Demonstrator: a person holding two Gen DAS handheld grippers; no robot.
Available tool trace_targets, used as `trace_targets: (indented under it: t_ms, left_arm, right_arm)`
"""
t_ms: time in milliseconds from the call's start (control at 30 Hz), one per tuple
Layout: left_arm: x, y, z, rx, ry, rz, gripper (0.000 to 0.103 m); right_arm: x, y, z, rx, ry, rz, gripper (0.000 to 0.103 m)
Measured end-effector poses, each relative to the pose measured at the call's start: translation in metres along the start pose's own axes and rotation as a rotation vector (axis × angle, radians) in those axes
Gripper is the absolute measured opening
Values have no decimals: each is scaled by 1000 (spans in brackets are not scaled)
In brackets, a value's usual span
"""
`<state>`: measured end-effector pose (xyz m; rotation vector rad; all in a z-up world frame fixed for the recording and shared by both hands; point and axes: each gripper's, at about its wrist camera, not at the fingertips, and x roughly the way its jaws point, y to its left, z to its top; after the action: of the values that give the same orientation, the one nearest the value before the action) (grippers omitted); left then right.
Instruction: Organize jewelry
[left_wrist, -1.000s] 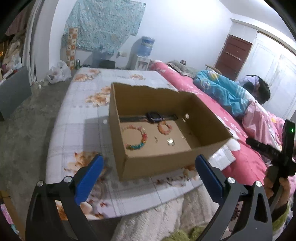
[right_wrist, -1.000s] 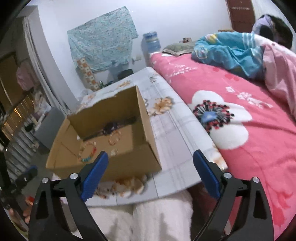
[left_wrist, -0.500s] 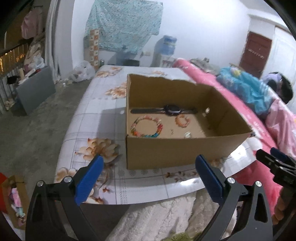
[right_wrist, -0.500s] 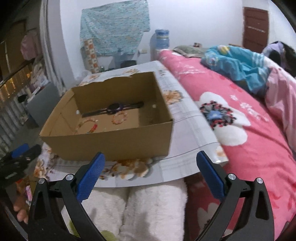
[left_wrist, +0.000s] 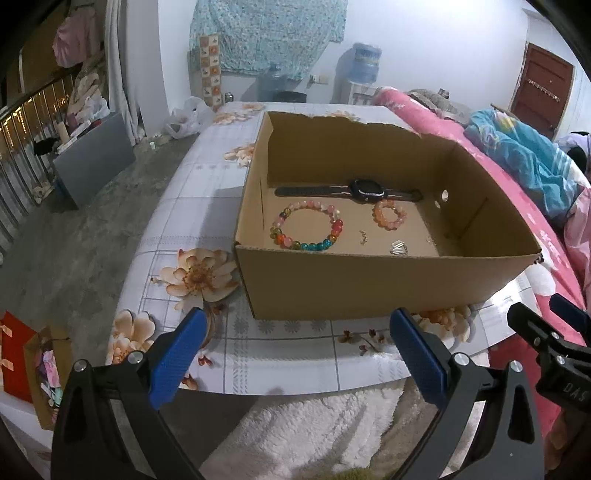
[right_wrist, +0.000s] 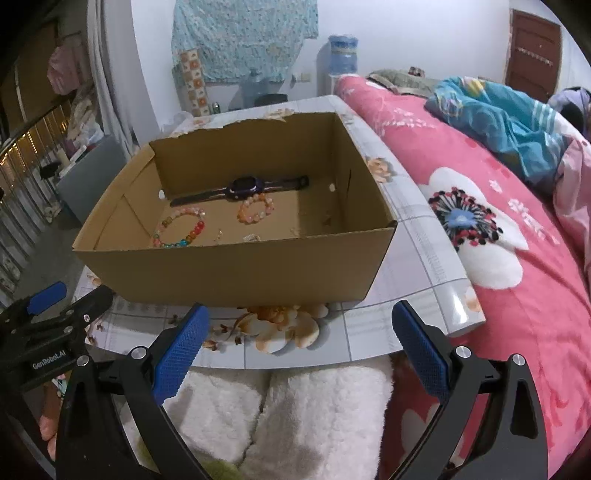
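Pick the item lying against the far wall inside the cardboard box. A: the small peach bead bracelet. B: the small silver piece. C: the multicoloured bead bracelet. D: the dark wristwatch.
D: the dark wristwatch lies stretched along the far wall of the cardboard box, while both bracelets and the silver piece sit nearer the front.
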<state>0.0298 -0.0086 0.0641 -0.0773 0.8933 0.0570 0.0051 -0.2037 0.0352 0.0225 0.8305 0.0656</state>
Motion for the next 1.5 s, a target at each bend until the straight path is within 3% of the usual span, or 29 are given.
trace_targets:
  t_ms: [1500]
  left_arm:
    - [20, -8, -2, 10, 80, 25, 97]
  right_arm:
    - [16, -1, 7, 5, 38, 18, 95]
